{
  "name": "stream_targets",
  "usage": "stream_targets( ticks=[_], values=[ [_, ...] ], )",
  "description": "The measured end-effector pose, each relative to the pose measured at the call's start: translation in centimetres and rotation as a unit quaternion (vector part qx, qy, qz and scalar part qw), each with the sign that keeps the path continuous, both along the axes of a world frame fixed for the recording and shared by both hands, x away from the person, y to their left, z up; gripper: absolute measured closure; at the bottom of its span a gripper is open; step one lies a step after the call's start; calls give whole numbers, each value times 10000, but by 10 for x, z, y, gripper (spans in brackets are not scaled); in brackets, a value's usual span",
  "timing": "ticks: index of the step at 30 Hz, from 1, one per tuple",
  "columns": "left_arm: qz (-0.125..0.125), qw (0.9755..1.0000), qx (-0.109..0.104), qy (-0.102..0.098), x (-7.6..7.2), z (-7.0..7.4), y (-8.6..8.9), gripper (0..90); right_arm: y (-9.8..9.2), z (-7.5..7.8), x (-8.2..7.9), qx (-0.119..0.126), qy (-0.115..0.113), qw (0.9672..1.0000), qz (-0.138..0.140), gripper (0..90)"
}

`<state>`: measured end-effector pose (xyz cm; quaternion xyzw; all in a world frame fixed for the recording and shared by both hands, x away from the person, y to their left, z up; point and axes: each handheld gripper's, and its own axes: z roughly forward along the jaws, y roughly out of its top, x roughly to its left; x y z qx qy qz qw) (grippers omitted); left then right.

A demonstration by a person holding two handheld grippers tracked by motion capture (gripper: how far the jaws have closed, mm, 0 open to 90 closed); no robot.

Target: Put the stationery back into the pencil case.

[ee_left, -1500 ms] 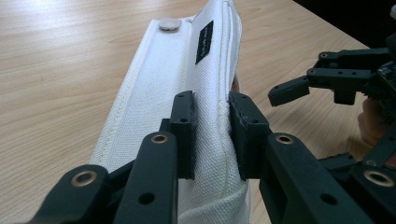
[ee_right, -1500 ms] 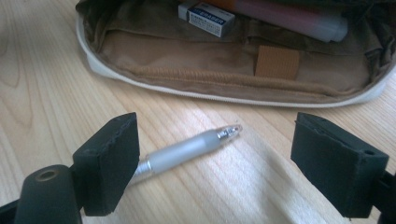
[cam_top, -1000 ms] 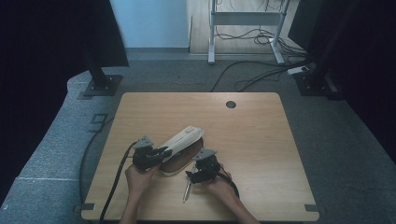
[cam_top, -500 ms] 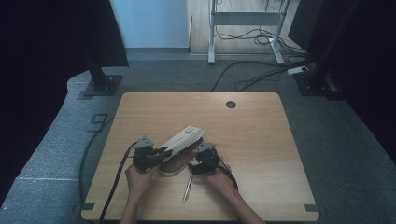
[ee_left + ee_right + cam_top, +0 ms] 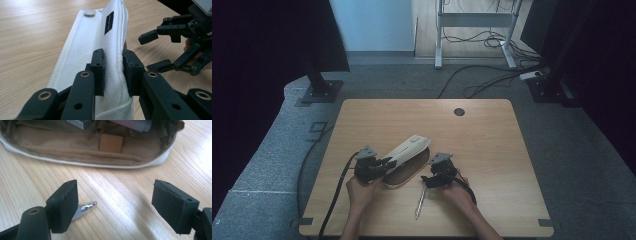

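Observation:
A white fabric pouch [image 5: 408, 148] lies open on the wooden table [image 5: 492, 150], its flap lifted off the brown-lined base [image 5: 404, 175]. My left gripper [image 5: 384, 163] is shut on the flap's edge; the left gripper view shows both pads pinching the white cloth [image 5: 95, 37] between them [image 5: 113, 67]. My right gripper [image 5: 427, 179] stands open just right of the pouch, nothing between its pads [image 5: 115, 200]. A silver pen [image 5: 419, 200] lies on the table below it, its tip [image 5: 86, 207] beside the left pad. The pouch's brown lining [image 5: 75, 145] holds items at the top.
A round dark grommet [image 5: 459, 111] sits near the table's far edge. My right gripper [image 5: 160, 50] also appears close beside the pouch flap in the left gripper view. Black stands and cables are on the floor beyond the table.
My right gripper has shifted a little to the right and farther from the person. The left gripper and the pouch flap have stayed where they were.

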<state>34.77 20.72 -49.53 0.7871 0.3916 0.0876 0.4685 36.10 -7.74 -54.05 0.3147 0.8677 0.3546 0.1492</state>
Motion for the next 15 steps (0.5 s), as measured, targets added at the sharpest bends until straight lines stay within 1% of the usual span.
stream_targets(
  ticks=[5,8,15],
  values=[
    [-1,10000,2,-4,0,0,0,726,-8,-1,-3,-41,39,10000,-13,210],
    [2,10000,3,-5,0,0,0,726,-14,-1,-7,-17,55,10000,-30,211],
    [6,10000,3,-6,0,0,0,726,-25,-1,-17,-16,99,9999,78,213]
  ],
)
